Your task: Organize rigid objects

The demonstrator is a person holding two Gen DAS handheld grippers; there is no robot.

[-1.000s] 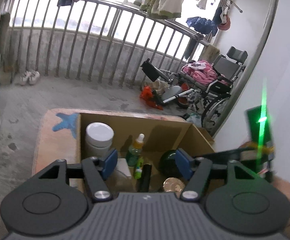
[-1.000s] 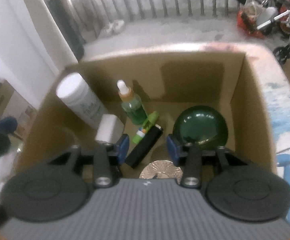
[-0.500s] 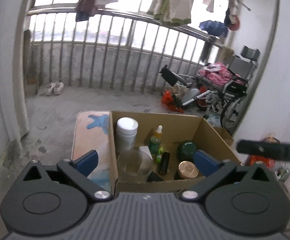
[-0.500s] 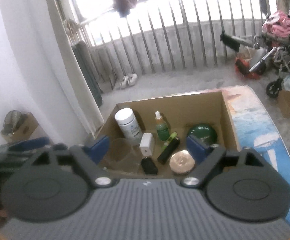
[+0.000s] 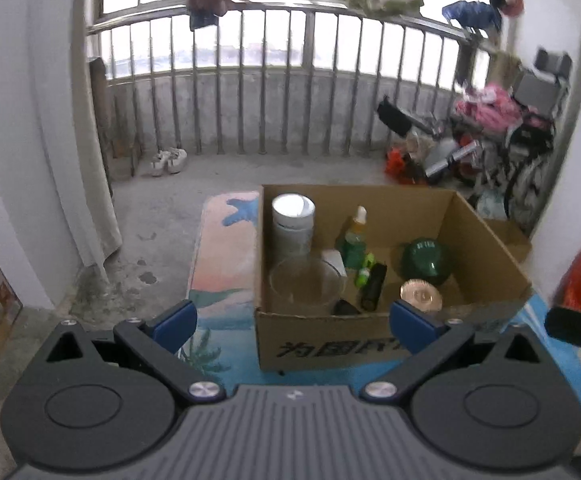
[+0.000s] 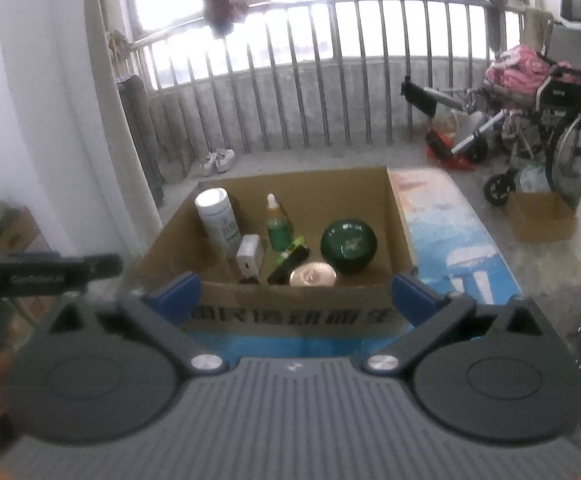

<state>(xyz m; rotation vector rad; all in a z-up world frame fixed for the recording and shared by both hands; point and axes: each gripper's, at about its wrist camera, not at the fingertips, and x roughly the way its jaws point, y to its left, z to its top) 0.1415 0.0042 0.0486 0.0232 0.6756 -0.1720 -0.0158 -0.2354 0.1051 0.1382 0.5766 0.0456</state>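
Both claws stand spread wide and empty. The left gripper [image 5: 292,320] and right gripper [image 6: 295,294] have ribbed grey bodies and blue pads; the right's jaws have just been opening, with nothing between them. Just ahead of both sits the open brown corrugated cardboard box [image 5: 322,344] on a painted beach-scene mat [image 5: 226,248]. Inside it: a white cylindrical plastic jar [image 5: 293,224], a clear glass cup [image 5: 305,286], a green dropper bottle [image 6: 277,226], a glossy dark-green round jar [image 6: 349,246], a ridged coppery disc lid [image 6: 313,274] — all beyond the fingertips.

Cardboard box [image 5: 370,344] on table [image 5: 218,248]: white canister [image 5: 293,224] at 10 o'clock, green jar [image 5: 426,260] at 3, clear glass bowl [image 5: 304,286] at 8.
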